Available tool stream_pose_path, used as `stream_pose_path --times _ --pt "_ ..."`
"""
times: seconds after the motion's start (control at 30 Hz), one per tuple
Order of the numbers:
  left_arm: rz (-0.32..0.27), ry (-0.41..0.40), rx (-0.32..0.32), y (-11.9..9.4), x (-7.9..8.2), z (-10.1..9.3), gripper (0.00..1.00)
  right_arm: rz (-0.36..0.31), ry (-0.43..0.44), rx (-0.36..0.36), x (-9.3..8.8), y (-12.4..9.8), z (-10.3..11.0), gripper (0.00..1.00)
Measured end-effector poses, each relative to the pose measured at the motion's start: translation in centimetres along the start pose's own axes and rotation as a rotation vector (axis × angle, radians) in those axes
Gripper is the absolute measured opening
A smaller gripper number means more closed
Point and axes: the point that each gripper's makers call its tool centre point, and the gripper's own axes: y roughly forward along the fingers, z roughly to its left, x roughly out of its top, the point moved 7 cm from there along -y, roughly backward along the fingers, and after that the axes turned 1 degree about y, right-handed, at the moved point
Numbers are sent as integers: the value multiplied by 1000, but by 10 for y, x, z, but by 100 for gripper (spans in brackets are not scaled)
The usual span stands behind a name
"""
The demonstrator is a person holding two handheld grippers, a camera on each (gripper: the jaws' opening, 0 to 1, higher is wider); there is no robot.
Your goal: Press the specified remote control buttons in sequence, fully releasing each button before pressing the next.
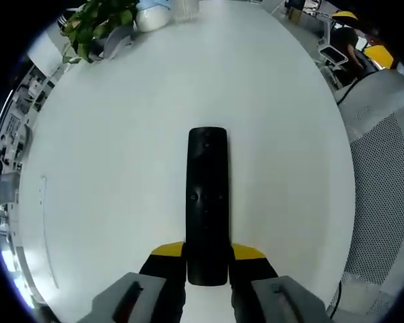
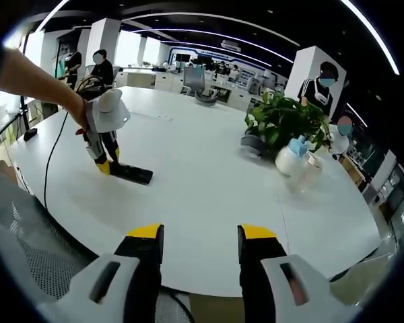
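Here the remote (image 1: 207,205) is lying flat on the white worktop (image 1: 121,175), its long axis running straight away from the left gripper (image 1: 207,259) along the line of the jaws. Its near end is sitting between those yellow-tipped jaws, which are closing on it from both sides and holding it; its far end is pointing toward the middle of the worktop. The button face is turned up.

In the right gripper view, the remote (image 2: 130,173) is showing as a dark bar on the worktop (image 2: 209,202), with the left gripper (image 2: 102,163) standing over its left end in a person's hand (image 2: 81,114). The right gripper (image 2: 200,243) is hanging near the worktop edge, well apart from the remote, its jaws standing wide with nothing between them.

Right of the remote in that view, a potted plant (image 2: 283,121) and a spray bottle (image 2: 291,156) are standing.
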Motion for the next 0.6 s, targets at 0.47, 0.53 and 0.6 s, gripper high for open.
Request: stream_pose_path --times 0.47,0.53,0.6 --pt "-6 1 -3 -1 -3 -14 23 -7 5 -7 0 -1 -1 45" --pt "-8 -1 -3 -1 -4 -16 23 -7 3 -5 0 -1 0 45" --pt "-10 -3 -1 -1 -4 -19 23 -7 -1 -3 0 0 0 44"
